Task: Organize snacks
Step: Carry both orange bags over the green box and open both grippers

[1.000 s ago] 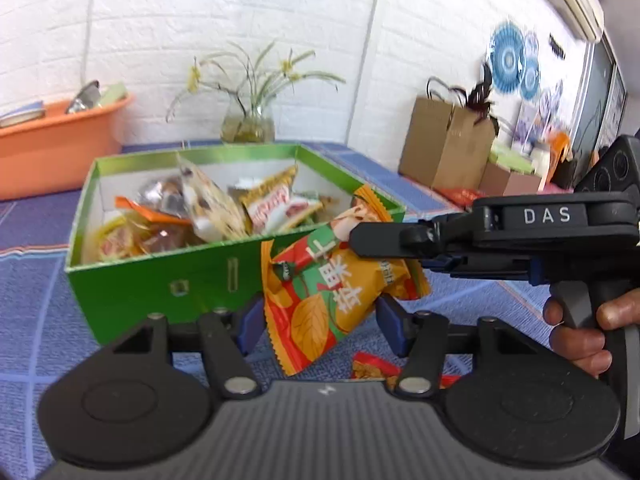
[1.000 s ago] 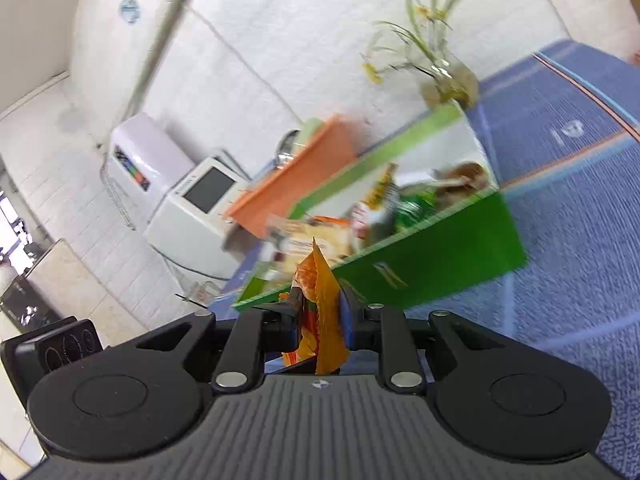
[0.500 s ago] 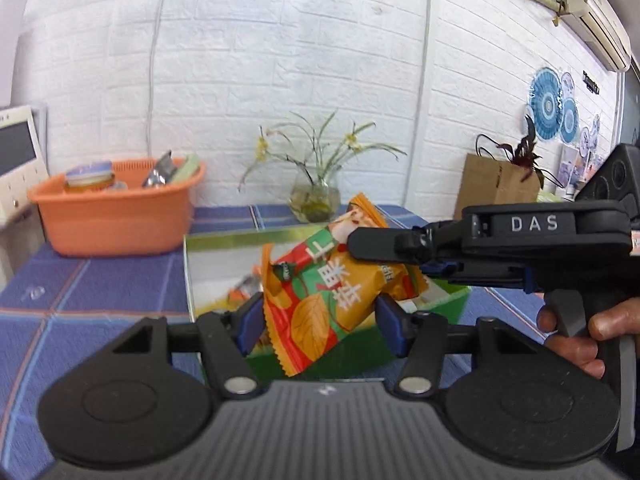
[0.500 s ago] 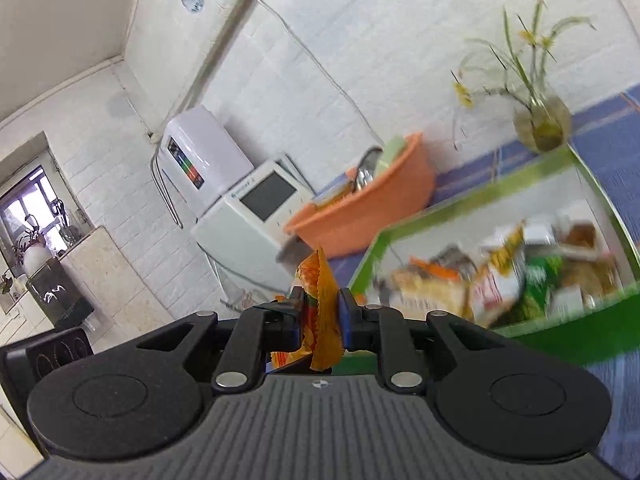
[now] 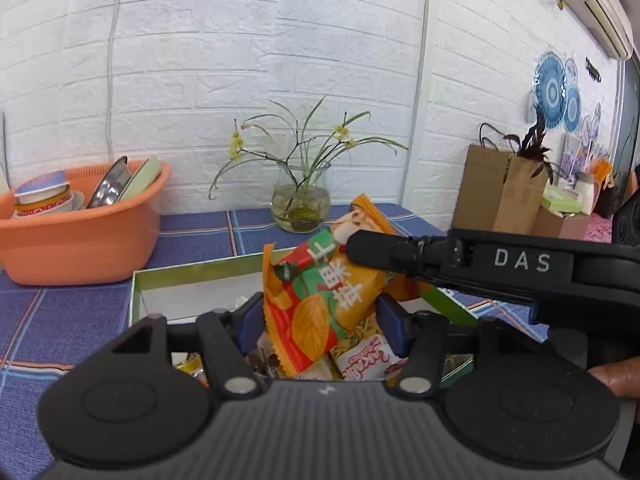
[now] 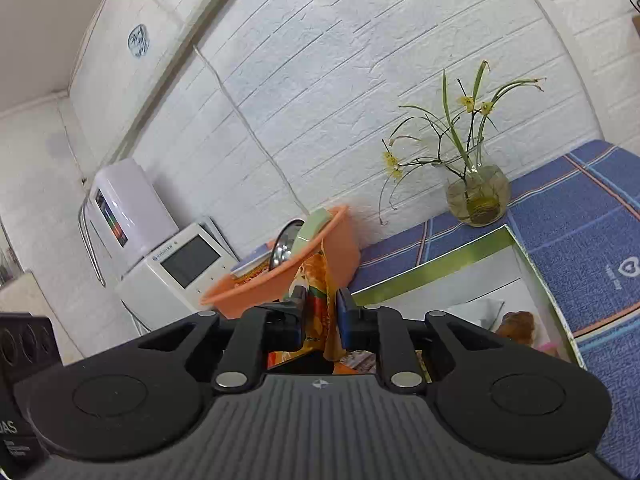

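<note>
An orange, red and green snack packet (image 5: 320, 300) hangs between both grippers above the open green box (image 5: 188, 276). My left gripper (image 5: 318, 320) has its blue pads at the packet's lower sides. My right gripper (image 6: 320, 312) is shut on the packet's upper edge (image 6: 318, 300); its black fingers (image 5: 384, 254) reach in from the right in the left wrist view. Other snack packets (image 5: 368, 356) lie in the box below. The box (image 6: 536, 280) also shows in the right wrist view, with a brown snack (image 6: 516, 324) inside.
An orange basin (image 5: 80, 236) with dishes stands at the back left on the blue tablecloth (image 5: 48, 320). A glass vase (image 5: 300, 204) with a plant stands behind the box. Brown paper bags (image 5: 500, 192) stand at the right. A white appliance (image 6: 176, 264) sits beyond the basin.
Both grippers, with the packet between them, have moved over the box. The box interior now lies directly beneath the packet.
</note>
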`<state>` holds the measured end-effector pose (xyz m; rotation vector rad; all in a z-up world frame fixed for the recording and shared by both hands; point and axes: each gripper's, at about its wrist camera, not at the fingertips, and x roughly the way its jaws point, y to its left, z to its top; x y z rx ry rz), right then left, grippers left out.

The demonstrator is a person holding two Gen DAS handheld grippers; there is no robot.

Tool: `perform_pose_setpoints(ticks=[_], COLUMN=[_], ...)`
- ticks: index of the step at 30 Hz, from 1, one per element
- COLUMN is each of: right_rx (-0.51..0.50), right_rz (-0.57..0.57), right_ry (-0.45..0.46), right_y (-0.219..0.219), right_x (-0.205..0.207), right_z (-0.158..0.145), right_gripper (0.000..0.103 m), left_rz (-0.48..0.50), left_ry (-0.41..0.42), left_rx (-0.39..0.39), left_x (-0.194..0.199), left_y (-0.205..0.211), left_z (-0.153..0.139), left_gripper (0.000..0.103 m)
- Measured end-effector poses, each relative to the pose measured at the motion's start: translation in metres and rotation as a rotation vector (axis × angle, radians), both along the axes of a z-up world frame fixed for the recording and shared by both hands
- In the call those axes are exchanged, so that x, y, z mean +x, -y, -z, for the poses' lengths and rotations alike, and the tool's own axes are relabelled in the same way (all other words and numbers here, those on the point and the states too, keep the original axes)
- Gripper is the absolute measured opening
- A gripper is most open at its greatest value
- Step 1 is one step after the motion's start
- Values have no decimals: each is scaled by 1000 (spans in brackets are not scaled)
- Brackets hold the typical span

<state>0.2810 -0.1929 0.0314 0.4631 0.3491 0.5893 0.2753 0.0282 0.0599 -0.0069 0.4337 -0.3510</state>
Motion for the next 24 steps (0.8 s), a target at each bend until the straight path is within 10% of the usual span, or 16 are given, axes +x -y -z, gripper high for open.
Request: perform_pose_setpoints(ticks=[16, 18, 20, 24], right_rx=[-52, -18, 6, -22], right_rz=[28, 38, 58, 83], right_ry=[-20, -24, -22, 26], right_y=[-4, -1, 1, 1], right_x=[5, 5, 5, 0], right_z=[10, 12, 13, 8], right_gripper=[34, 46, 95, 103], left_rz=[-20, -22, -30, -45], left_ry=[24, 21, 25, 31], left_rx=[81, 77, 82, 93], left_x=[5, 6, 7, 8], left_y=[15, 14, 15, 14], left_z=[13, 14, 16, 17], left_gripper=[65, 65, 69, 70])
